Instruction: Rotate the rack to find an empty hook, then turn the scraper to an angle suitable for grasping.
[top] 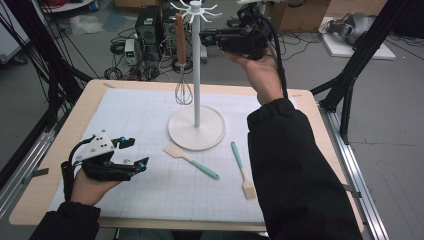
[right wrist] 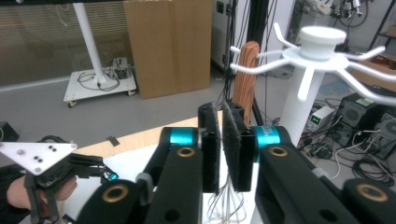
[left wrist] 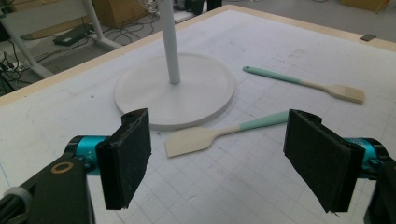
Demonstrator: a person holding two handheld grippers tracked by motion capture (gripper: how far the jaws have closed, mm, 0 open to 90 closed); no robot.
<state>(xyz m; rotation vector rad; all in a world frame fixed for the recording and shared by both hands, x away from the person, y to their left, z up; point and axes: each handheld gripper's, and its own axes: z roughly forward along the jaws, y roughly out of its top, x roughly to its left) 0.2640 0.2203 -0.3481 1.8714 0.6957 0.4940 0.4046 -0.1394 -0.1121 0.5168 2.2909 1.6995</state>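
The whisk point(top: 182, 60) hangs by its wooden handle from a prong of the white rack point(top: 196, 75), at about 12 o'clock on the desk point(top: 310, 107), its wire head dangling just left of the pole. The right hand-held gripper point(top: 210, 37) sits level with the rack's crown, just right of the handle; its jaws are nearly together with only a thin gap, and nothing is pinched between them, the handle standing just behind them in the right gripper view.

The main risk, as I judge it, is a snag on withdrawal: with the pads so near the handle and the prongs, a sideways pull could catch the whisk, set it swinging or lift it off, or rock the rack on its base point(top: 175, 131).

The left hand-held gripper point(top: 134, 152) rests at 8 o'clock, jaws wide apart and empty, aimed at the spatula point(left wrist: 205, 138). Reaching in flat could shove the spatula against the base instead of gripping it. The brush point(top: 243, 170) lies at 4 o'clock, apart.
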